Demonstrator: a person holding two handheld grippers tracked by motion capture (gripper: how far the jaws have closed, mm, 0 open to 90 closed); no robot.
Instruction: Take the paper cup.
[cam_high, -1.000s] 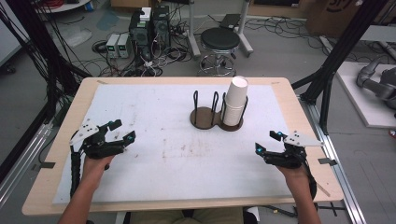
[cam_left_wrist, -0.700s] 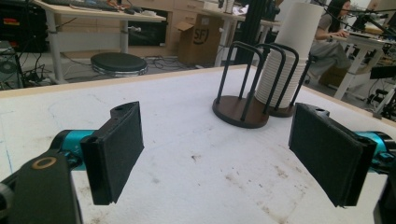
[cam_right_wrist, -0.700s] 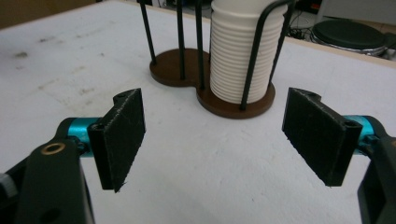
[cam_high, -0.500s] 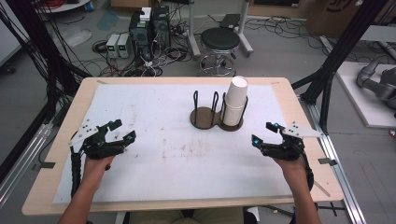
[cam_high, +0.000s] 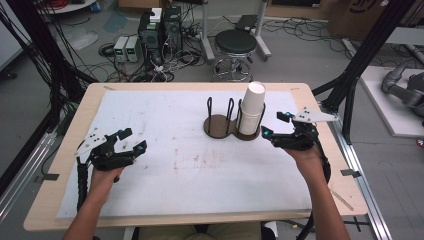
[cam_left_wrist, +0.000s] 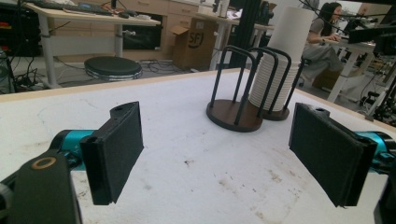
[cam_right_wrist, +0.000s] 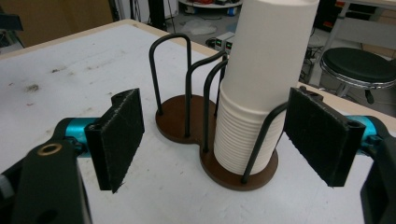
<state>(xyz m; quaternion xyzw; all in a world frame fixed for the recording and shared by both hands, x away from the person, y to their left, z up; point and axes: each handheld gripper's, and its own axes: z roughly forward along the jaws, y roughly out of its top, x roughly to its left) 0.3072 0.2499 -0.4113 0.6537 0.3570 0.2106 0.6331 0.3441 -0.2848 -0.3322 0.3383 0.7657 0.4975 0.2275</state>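
Right gripper (cam_high: 276, 124) in my hand hangs just beside the stack of paper cups (cam_high: 252, 109), jaws wide, having just been opening, nothing between them. That stack stands upright in the right bay of the wire cup holder (cam_high: 223, 125). My left gripper (cam_high: 131, 140) hovers wide open and empty, well apart.

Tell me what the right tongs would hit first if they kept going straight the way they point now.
Most likely the stack of paper cups in the wire holder: the right tongs, open and empty, aim straight at it. The holder's front wire may touch a pad first; depth is unclear.
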